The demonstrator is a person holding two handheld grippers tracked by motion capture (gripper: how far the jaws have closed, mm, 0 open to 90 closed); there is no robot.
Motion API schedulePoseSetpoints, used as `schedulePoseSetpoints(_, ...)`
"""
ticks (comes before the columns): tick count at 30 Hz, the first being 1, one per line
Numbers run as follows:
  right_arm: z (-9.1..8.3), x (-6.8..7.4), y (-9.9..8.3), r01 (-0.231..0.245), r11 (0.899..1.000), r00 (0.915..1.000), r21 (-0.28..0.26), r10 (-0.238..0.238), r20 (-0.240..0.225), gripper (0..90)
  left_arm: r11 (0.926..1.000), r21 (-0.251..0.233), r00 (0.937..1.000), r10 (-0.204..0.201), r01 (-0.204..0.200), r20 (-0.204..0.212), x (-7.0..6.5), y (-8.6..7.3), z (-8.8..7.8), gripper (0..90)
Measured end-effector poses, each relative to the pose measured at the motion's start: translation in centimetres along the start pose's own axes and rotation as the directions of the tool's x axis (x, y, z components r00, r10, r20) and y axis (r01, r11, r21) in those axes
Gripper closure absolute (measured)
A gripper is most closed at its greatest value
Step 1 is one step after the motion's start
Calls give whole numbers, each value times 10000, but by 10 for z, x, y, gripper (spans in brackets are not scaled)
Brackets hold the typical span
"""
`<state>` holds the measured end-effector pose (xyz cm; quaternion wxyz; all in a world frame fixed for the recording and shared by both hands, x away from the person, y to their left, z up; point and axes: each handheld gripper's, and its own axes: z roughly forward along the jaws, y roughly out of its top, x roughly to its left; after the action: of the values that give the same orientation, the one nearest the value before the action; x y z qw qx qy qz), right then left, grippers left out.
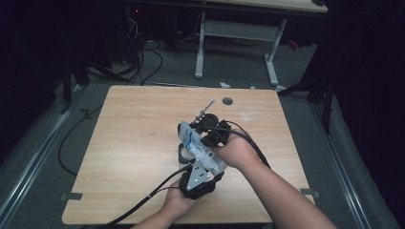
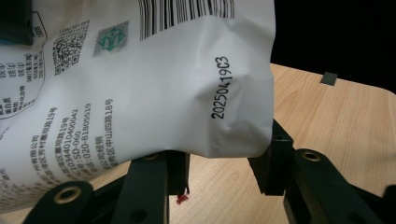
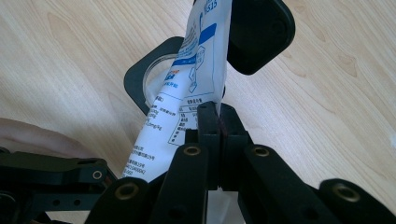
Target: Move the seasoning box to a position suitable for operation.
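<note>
A white bag (image 1: 192, 141) with blue print and a barcode hangs over the middle of the table between my two grippers. My left gripper (image 1: 204, 161) comes up from the near side; in the left gripper view its jaws (image 2: 222, 168) press on both sides of the puffed end of the bag (image 2: 154, 88). My right gripper (image 1: 206, 141) reaches in from the right. The right gripper view shows its jaws (image 3: 218, 123) shut flat on a thin edge of the bag (image 3: 196, 70). Under the bag lies a black holder (image 3: 140, 79) with a round opening.
The wooden table (image 1: 133, 143) has a small round hole (image 1: 227, 101) near its far edge. A thin metal rod (image 1: 207, 107) sticks out behind the grippers. Black cables (image 1: 143, 202) trail off the near edge. A desk frame (image 1: 239, 33) stands on the floor beyond.
</note>
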<state>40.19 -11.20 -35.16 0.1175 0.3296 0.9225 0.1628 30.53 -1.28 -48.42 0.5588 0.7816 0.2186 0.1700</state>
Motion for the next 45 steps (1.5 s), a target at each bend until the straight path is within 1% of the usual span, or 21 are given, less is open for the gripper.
schedulePoseSetpoints(24,-1,2,2,41,10000,10000,4,-42,23,900,9998,-140,9999,-111,112,11,0,1,0,624)
schedulePoseSetpoints(45,-1,1,3,26,10000,10000,-31,-26,-25,900,9998,-186,9999,-119,119,40,0,2,-1,624)
